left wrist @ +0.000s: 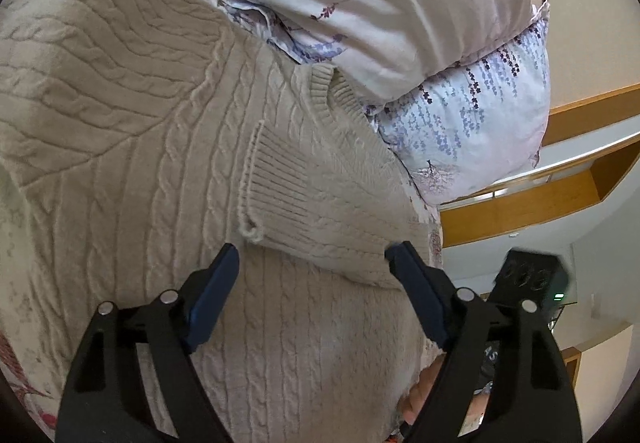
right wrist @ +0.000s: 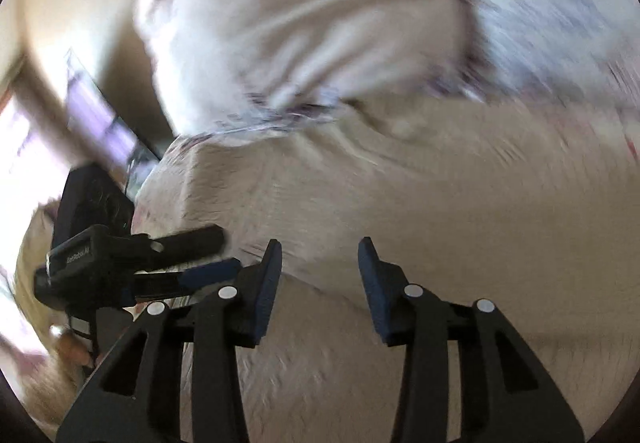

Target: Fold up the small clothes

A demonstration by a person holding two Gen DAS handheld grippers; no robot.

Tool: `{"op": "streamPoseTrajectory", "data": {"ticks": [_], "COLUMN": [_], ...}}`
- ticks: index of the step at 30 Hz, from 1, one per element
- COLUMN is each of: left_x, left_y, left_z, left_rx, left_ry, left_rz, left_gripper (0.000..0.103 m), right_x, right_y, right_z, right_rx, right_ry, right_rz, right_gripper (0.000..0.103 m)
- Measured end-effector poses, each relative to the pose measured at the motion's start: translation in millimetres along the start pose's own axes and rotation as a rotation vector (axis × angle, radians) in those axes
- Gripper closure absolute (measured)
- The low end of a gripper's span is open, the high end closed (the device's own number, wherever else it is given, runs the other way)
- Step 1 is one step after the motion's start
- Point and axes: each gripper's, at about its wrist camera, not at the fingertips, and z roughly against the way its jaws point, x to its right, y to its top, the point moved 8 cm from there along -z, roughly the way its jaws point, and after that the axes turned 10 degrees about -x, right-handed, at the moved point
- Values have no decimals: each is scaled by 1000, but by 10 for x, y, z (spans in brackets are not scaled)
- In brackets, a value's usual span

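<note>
Two hand-held grippers are being held over a beige cable-knit sweater (left wrist: 132,147) that is lying spread on a floral bedsheet, with two floral pillows (left wrist: 400,11) stacked at its 1 o'clock side in the left wrist view. The left gripper (left wrist: 314,255) is being held released, its blue pads wide apart and empty, straddling the end of a sleeve (left wrist: 320,203) that is lying folded across the body of the garment; the ribbed cuff (left wrist: 276,179) is sitting just ahead of the fingertips at 12 o'clock, with a small loose yarn loop at its near corner. The right gripper (right wrist: 320,247) is likewise being held released and empty above the knit, though that view is being smeared by motion blur, so finer detail cannot be told; the left gripper is being seen there at 9 o'clock. The knit is judged to be soft, thick and fairly light but floppy, likely to sag and stretch when lifted by one point, yet not slippery against the pads. A hold is best taken on doubled or firmer parts, such as the ribbed cuff, the hem or a shoulder seam, with both grippers spaced apart, and the loose yarn loop is better avoided, since it could be snagged.
</note>
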Motion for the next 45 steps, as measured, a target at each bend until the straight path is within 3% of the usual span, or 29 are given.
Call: {"op": "streamPoseTrajectory", "data": {"ticks": [4,7,9,13,14,15,17,20,26,31,33,34,35,36,37,38,41,45], "left_x": [30,8,1,-20,-2,40,157,222,-26,-161,-157,-153,-167,-175,-224,-282,-630,-1269], "left_y": [33,62,102,289,353,412,496,545,314,204,134,113,89,75,58,48,52,100], "left_z": [-100,-177,-212,-275,-284,-271,-184,-86,-180,-108,18,79,198,298,480,633,1199,1815], "left_rx": [-16,-32,-32,-12,-6,6,54,112,20,1,3,9,26,45,82,113,234,369], "left_ry": [-34,-47,-34,63,75,85,102,196,302,313,301,293,281,273,255,243,226,266], "left_rz": [30,65,70,36,18,-12,-96,-210,-199,-155,-153,-155,-154,-151,-144,-131,-31,174], "left_gripper": [36,48,61,91,95,95,96,96,95,88,72,64,48,42,41,40,40,42], "right_x": [757,1311,1594,1955,1970,1993,1919,1843,1854,1770,1738,1713,1715,1696,1675,1653,1587,1521], "right_y": [-350,-621,-698,-622,-599,-585,-571,-620,-738,-783,-815,-831,-864,-874,-885,-888,-872,-882], "right_z": [277,547,743,955,934,940,1007,1072,960,994,1019,1038,1069,1088,1113,1129,1097,998], "right_rx": [14,117,217,341,352,366,425,460,410,404,398,396,399,406,420,435,454,443], "right_ry": [69,73,98,27,17,12,15,-69,-194,-284,-309,-320,-319,-315,-308,-298,-257,-190], "right_rz": [-392,-618,-727,-797,-796,-794,-756,-697,-676,-631,-620,-613,-607,-599,-588,-573,-510,-471], "right_gripper": [60,60,60,62,83,93,94,95,95,94,93,86,72,62,46,40,40,40]}}
